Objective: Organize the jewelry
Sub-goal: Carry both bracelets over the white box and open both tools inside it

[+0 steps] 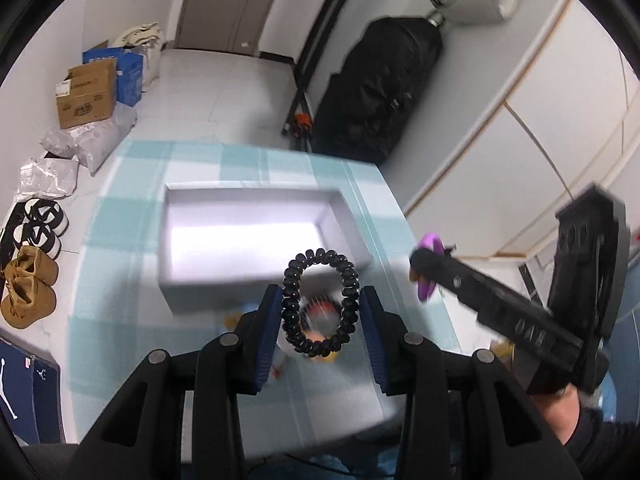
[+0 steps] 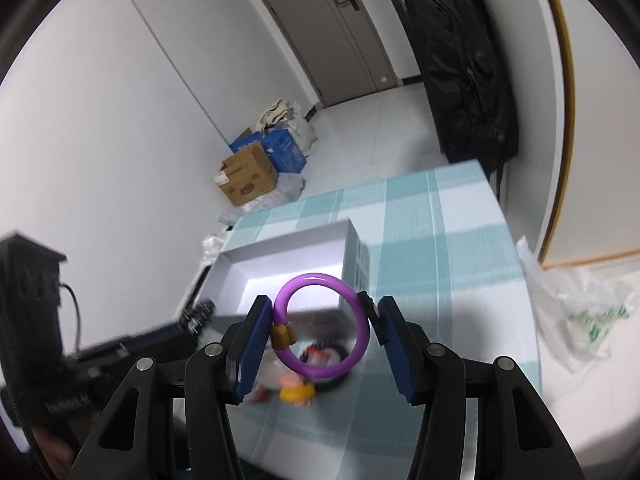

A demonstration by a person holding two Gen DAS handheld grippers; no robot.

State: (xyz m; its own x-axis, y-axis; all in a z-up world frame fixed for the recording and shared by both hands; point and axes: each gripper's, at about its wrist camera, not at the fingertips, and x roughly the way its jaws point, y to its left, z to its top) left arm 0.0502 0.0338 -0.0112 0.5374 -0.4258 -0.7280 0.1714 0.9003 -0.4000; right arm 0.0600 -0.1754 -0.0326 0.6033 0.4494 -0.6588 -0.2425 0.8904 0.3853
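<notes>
Left wrist view: black coil bracelet clamped between left claw fingers.

Both wrist views, downward onto shared box

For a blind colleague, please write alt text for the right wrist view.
The right gripper holds a purple plastic ring bracelet with a brown bead, above a blue-and-white checked tablecloth. Behind it sits an open white cardboard box; blurred jewelry lies below.
</notes>
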